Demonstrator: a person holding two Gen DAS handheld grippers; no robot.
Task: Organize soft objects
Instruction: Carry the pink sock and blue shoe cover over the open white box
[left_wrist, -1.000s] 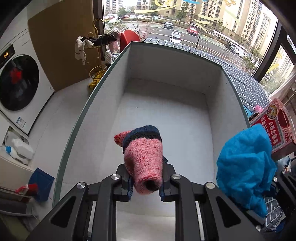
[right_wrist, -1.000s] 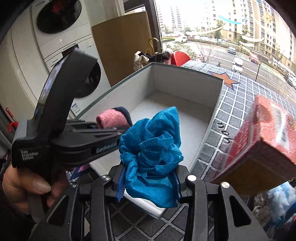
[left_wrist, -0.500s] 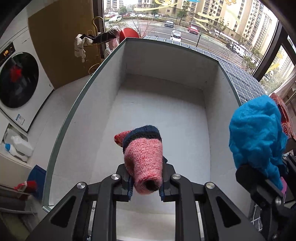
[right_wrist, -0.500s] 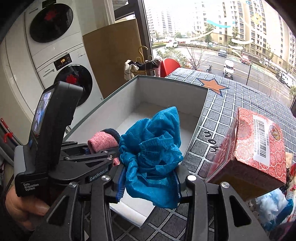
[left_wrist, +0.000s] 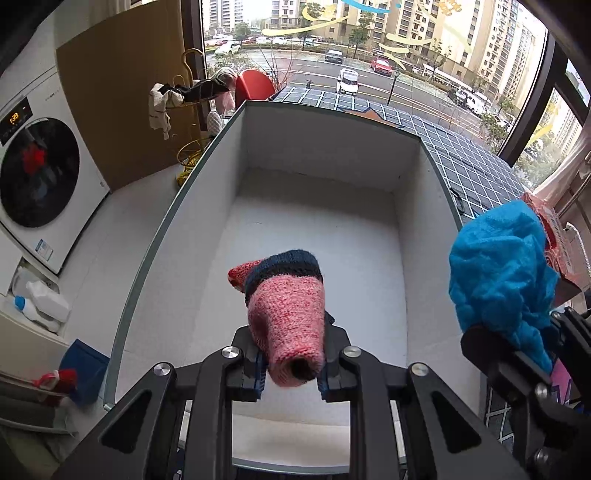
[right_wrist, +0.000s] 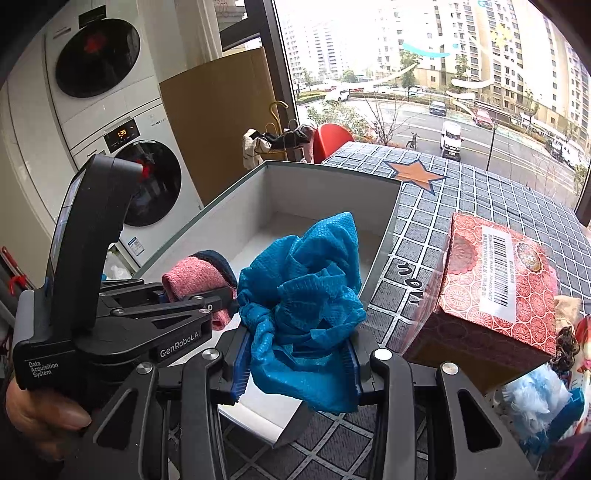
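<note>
My left gripper (left_wrist: 291, 363) is shut on a pink knitted sock (left_wrist: 286, 314) with a dark blue band, held above the near end of a large white open box (left_wrist: 332, 155). My right gripper (right_wrist: 295, 363) is shut on a crumpled blue cloth (right_wrist: 303, 295), held over the box's near right corner. In the left wrist view the blue cloth (left_wrist: 498, 273) and right gripper show at the right, beside the box wall. In the right wrist view the left gripper (right_wrist: 199, 291) with the sock (right_wrist: 192, 275) is at the left, over the box (right_wrist: 332, 184).
A red patterned carton (right_wrist: 491, 284) stands on the checked tablecloth (right_wrist: 461, 192) right of the box. More soft items (right_wrist: 535, 398) lie at the far right. Washing machines (right_wrist: 147, 177) and a rack with clothes (left_wrist: 184, 96) stand to the left, past the table edge.
Both grippers have lifted and drawn back a little with their loads still held. The blue cloth has moved right, toward the box's right wall.
</note>
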